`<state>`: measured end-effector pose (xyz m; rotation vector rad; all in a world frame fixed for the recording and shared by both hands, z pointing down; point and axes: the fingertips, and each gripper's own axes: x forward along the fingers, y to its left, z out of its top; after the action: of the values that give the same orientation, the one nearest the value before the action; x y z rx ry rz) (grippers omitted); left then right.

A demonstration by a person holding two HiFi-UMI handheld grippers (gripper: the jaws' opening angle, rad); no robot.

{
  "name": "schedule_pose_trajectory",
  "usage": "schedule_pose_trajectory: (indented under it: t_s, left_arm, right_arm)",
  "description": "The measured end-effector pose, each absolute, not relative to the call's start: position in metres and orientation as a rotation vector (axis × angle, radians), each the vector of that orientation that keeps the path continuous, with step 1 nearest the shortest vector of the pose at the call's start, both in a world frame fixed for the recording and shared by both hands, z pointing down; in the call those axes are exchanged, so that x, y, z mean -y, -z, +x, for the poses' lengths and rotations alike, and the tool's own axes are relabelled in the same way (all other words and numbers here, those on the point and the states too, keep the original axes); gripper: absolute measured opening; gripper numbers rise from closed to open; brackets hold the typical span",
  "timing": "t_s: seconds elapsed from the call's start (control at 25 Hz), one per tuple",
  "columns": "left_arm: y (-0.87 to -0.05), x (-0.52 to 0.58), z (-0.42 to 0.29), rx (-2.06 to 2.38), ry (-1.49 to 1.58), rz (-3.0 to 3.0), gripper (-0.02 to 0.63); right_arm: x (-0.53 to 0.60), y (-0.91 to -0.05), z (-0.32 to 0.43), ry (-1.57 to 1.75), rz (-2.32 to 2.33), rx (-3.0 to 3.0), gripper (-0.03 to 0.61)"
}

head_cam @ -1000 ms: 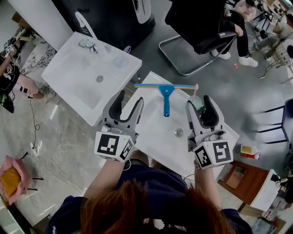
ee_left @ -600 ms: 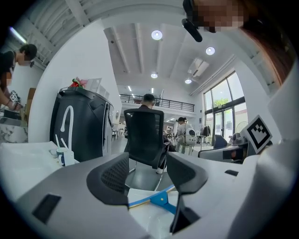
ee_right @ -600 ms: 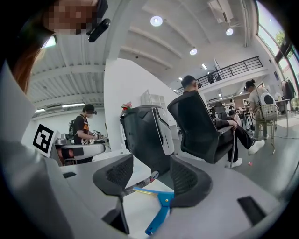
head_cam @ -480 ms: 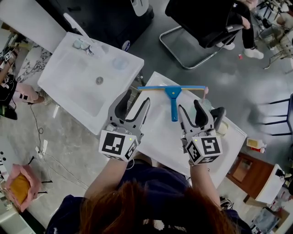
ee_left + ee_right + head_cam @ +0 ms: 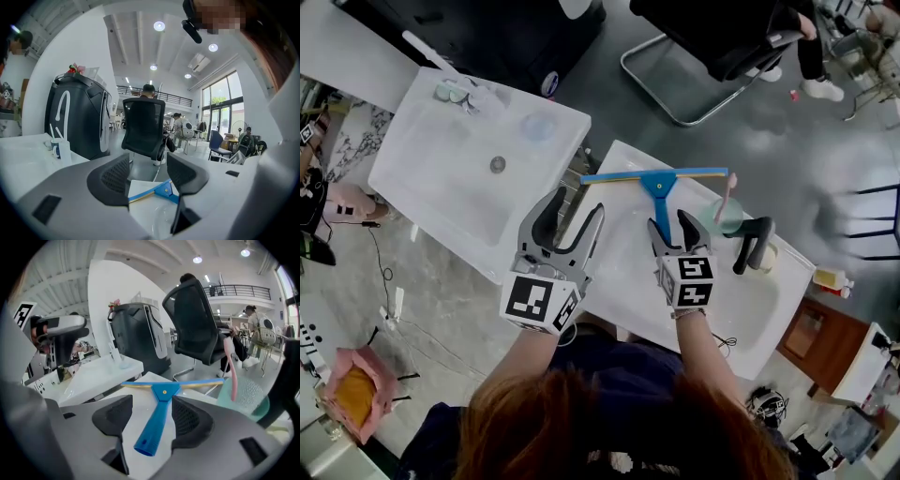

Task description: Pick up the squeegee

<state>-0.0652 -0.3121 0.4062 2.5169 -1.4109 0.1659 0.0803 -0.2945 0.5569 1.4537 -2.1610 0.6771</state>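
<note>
The blue squeegee (image 5: 658, 184) lies flat on a white sink top (image 5: 623, 272), its blade across the far edge and its handle pointing toward me. My right gripper (image 5: 671, 229) is open, and the handle end sits between its fingers without being clamped. In the right gripper view the squeegee's handle (image 5: 159, 414) runs down the gap of the right gripper (image 5: 150, 417). My left gripper (image 5: 573, 212) is open and empty, hovering at the sink top's left edge. In the left gripper view, part of the squeegee (image 5: 162, 190) shows past the left gripper (image 5: 147, 174).
A teal cup with a pink toothbrush (image 5: 724, 212) and a black faucet (image 5: 752, 242) stand just right of the right gripper. A second white basin (image 5: 441, 183) sits to the left across a gap. A black office chair (image 5: 712, 37) stands beyond.
My right gripper has moved left and forward until its fingers straddle the squeegee's handle. The left gripper has hardly shifted.
</note>
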Motion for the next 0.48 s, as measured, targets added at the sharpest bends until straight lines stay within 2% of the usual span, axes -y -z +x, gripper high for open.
schedule_pose_trajectory:
  t_s: [0.24, 0.48]
  left_arm:
    - [-0.417, 0.316, -0.069, 1.400, -0.185, 2.507, 0.244]
    - [-0.421, 0.320, -0.073, 1.394, -0.204, 2.499, 0.244]
  right_arm:
    - [0.299, -0.603, 0.085, -0.857, 1.437, 2.067, 0.278]
    - [0.299, -0.622, 0.080, -0.861, 1.404, 2.008, 0.278]
